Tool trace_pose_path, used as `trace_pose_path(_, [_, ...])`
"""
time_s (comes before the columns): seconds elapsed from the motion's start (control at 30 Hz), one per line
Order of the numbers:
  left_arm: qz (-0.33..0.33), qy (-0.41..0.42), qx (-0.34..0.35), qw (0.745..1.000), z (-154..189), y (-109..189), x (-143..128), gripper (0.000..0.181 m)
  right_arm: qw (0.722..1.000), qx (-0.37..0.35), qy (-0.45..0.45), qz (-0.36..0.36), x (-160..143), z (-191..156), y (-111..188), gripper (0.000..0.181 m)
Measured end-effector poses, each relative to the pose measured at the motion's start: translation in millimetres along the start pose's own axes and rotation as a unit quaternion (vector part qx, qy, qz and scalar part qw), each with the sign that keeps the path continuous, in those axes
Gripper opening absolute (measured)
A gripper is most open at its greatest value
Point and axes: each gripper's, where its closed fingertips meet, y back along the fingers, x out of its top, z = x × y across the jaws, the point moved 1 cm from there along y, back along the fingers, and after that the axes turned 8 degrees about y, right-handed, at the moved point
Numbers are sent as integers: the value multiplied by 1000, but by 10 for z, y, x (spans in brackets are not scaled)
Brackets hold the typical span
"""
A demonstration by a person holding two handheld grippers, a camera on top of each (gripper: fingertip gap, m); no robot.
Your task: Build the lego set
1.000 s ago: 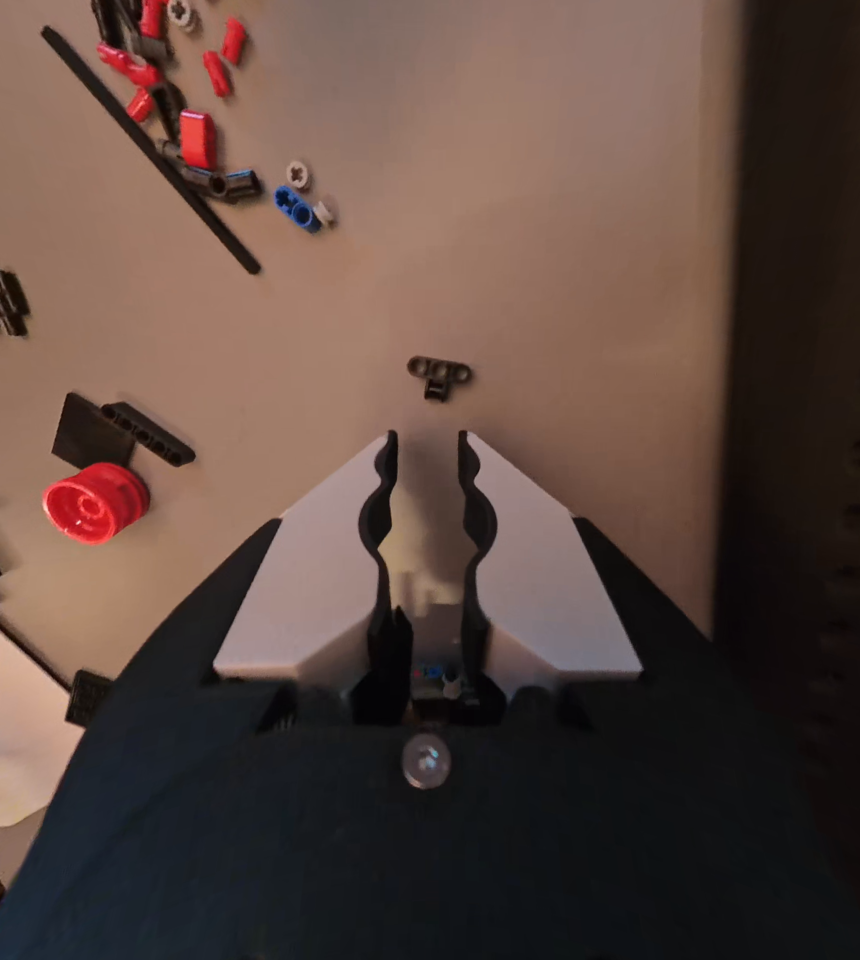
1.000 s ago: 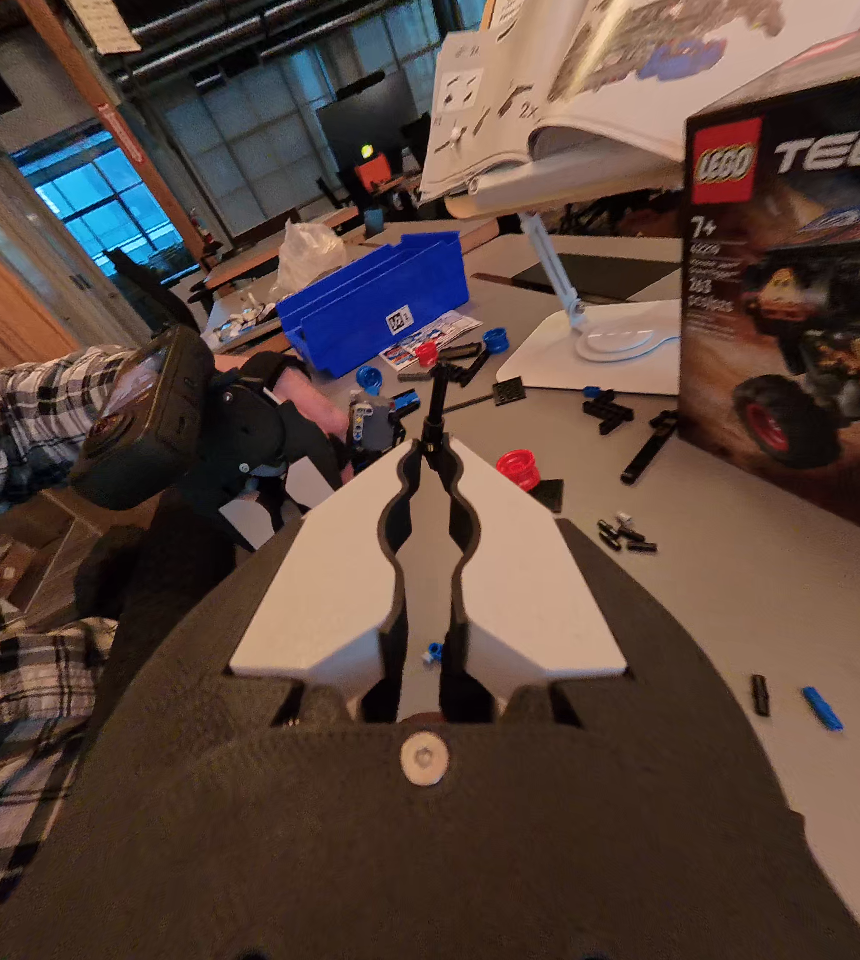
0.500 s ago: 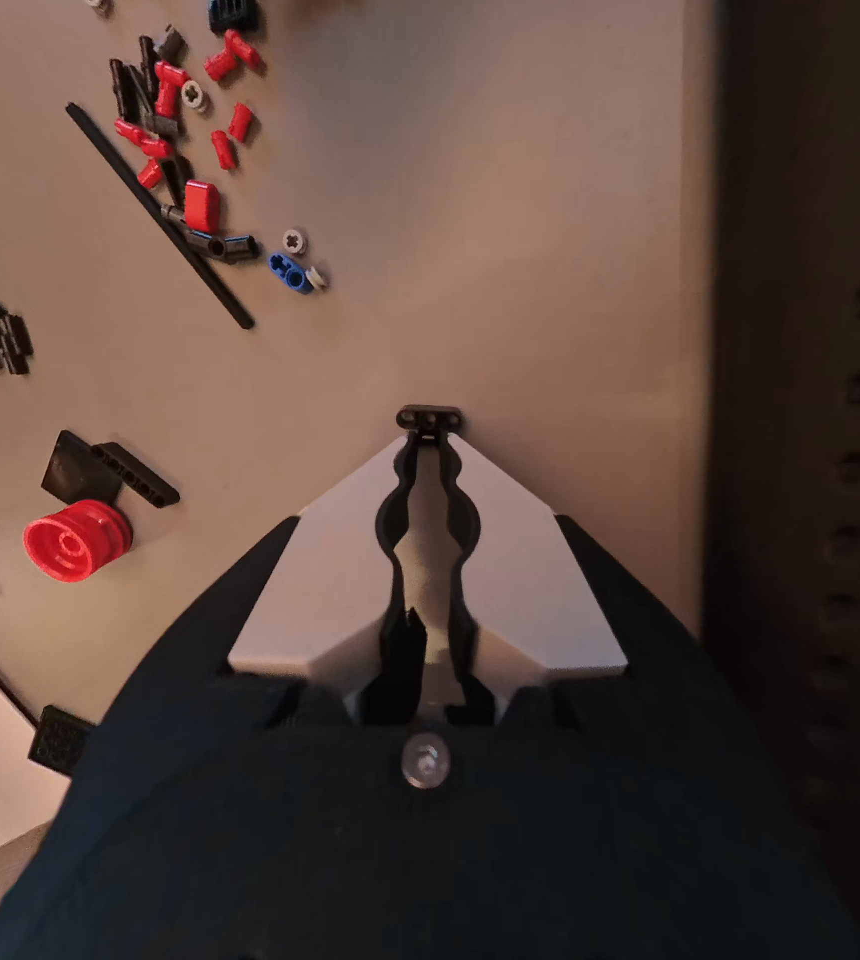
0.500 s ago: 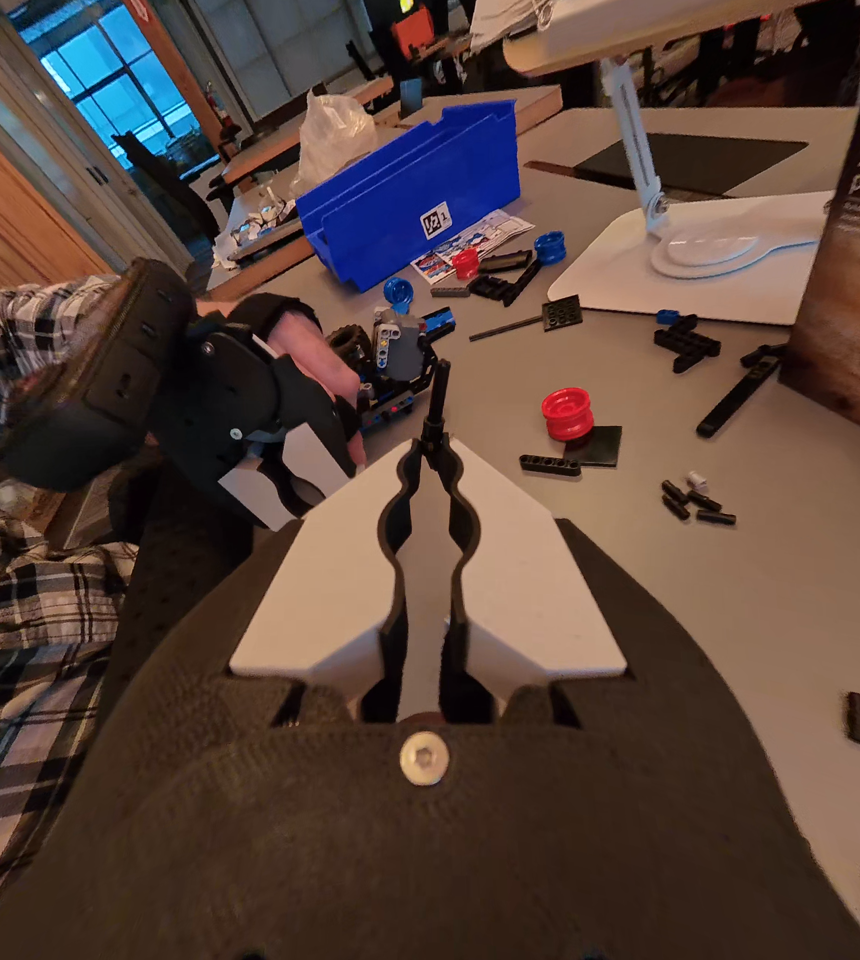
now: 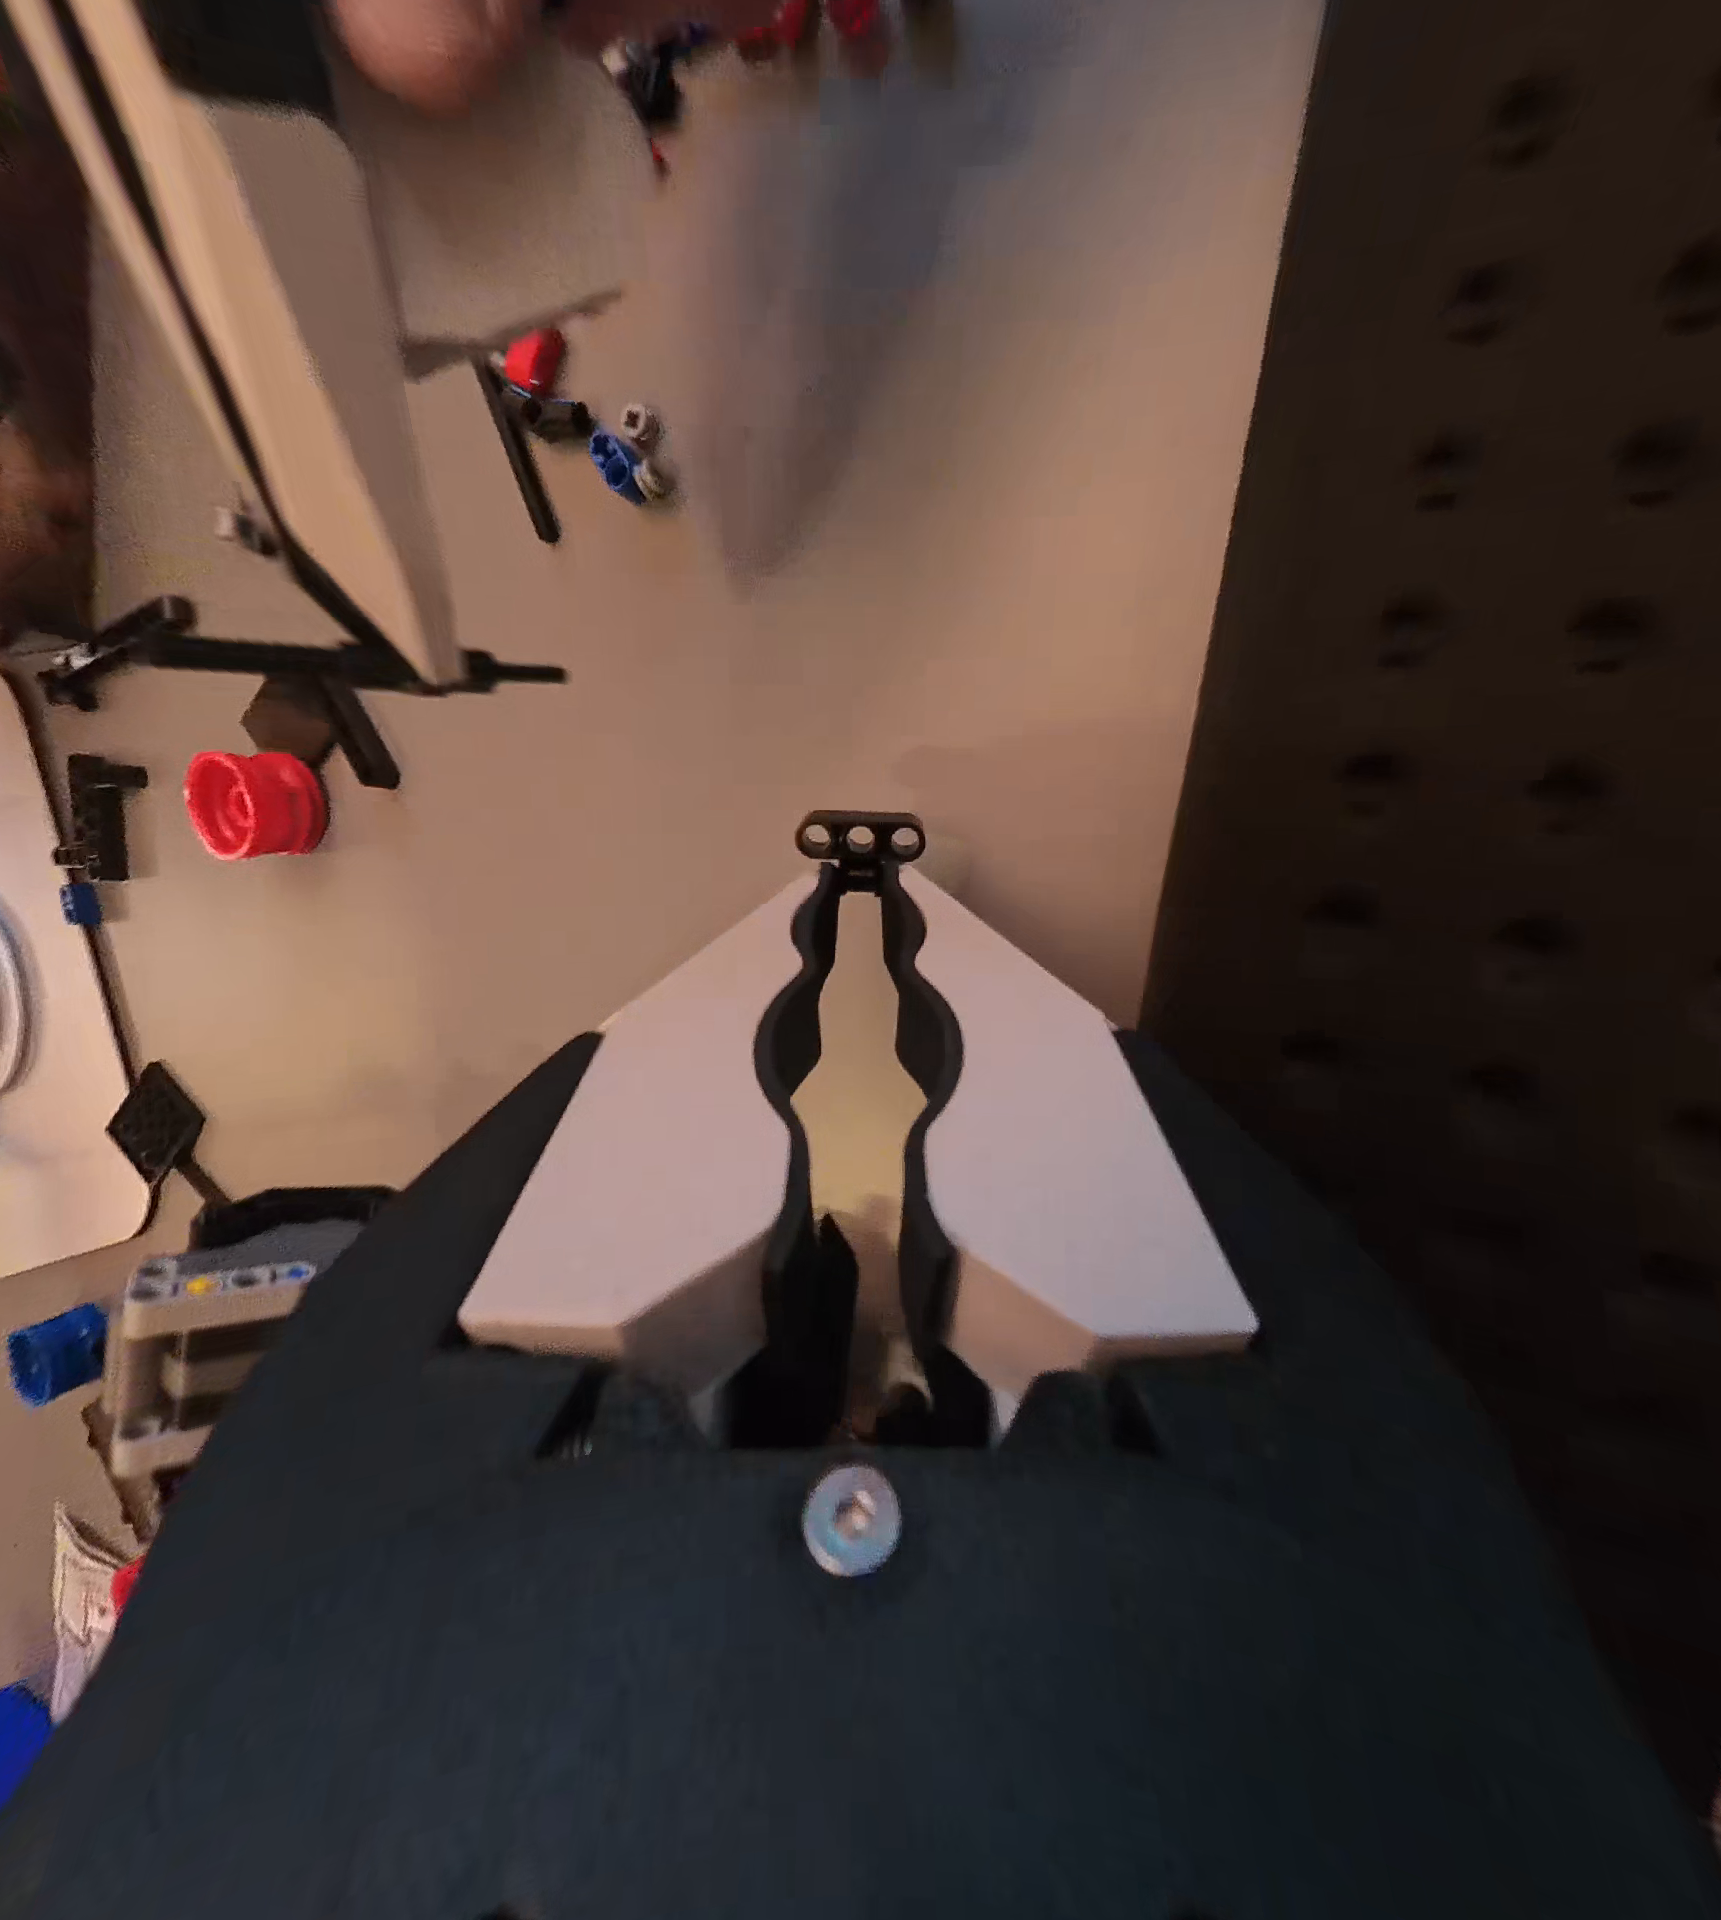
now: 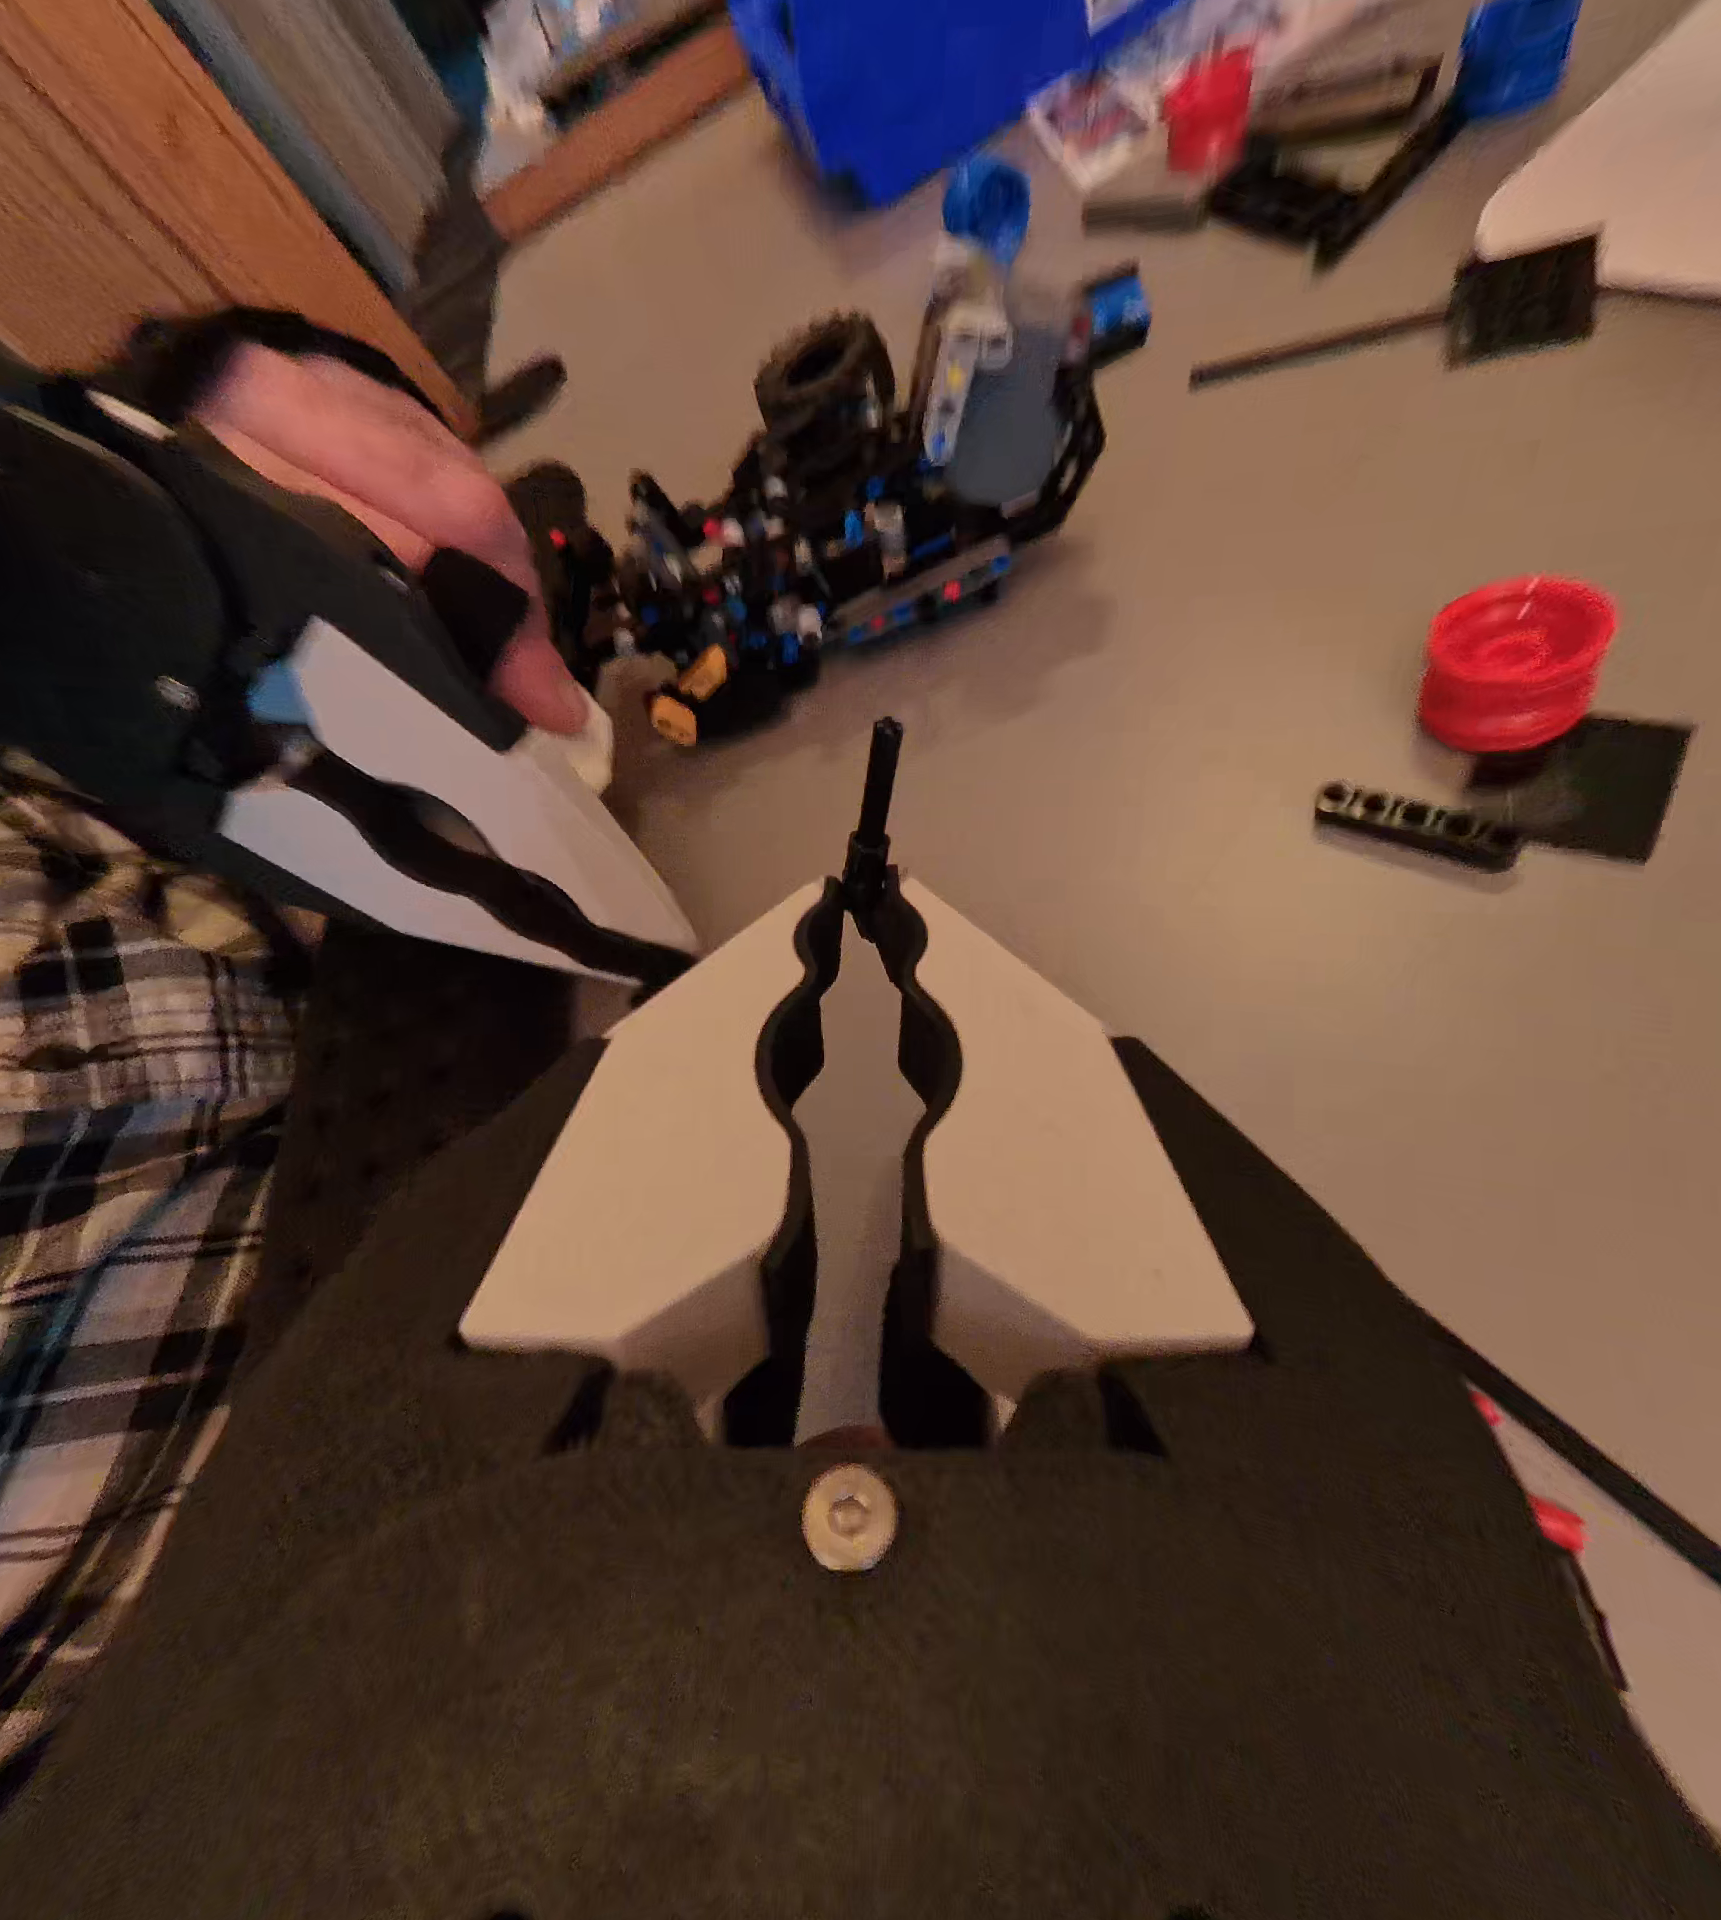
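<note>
While pinched, 3-hole black connector (image 5: 860, 837) protrudes.

No writing can be read in either view; the printed sheets (image 6: 1095, 114) far beyond the right tongs (image 6: 861, 896) are blurred.

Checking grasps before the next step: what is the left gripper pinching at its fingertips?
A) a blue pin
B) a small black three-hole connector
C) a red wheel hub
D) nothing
B: the left gripper is shut on the small black three-hole connector.
</note>
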Motion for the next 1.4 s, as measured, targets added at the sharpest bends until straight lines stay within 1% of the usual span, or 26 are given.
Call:
trace_pose_path(0.07, [22, 11, 11, 1000, 14, 69, 13, 6, 998, -4, 8, -54, -170, -8, -113, 6])
trace_pose_path(0.1, [32, 21, 14, 999, 13, 106, 14, 6, 997, 8, 10, -70, -218, -57, -161, 6])
trace_pose_path(0.17, [49, 31, 16, 998, 21, 175, 13, 6, 996, 28, 11, -86, -266, -142, -237, 5])
trace_pose_path(0.27, [58, 45, 24, 997, 14, 233, -38, 7, 993, 36, 6, -109, -342, -167, -308, 5])
trace_pose_path(0.33, [58, 50, 37, 996, -29, 249, -96, 7, 993, 43, 2, -114, -362, -187, -335, 5])
trace_pose_path(0.53, [61, 74, 41, 995, -72, 283, -164, 7, 991, 43, -1, -130, -417, -187, -382, 5])
trace_pose_path(0.77, [68, 106, 57, 990, -205, 300, -184, 7, 993, 34, 10, -112, -343, -178, -312, 5])
trace_pose_path(0.9, [66, 108, 63, 990, -278, 313, -185, 7, 991, 31, 15, -128, -396, -178, -322, 5])
trace_pose_path(1.07, [50, 103, 66, 991, -343, 280, -207, 7, 987, 20, 25, -157, -496, -154, -345, 5])
trace_pose_path(1.4, [4, 101, 52, 993, -363, 80, -206, 7, 985, 16, 49, -167, -523, -179, -254, 5])
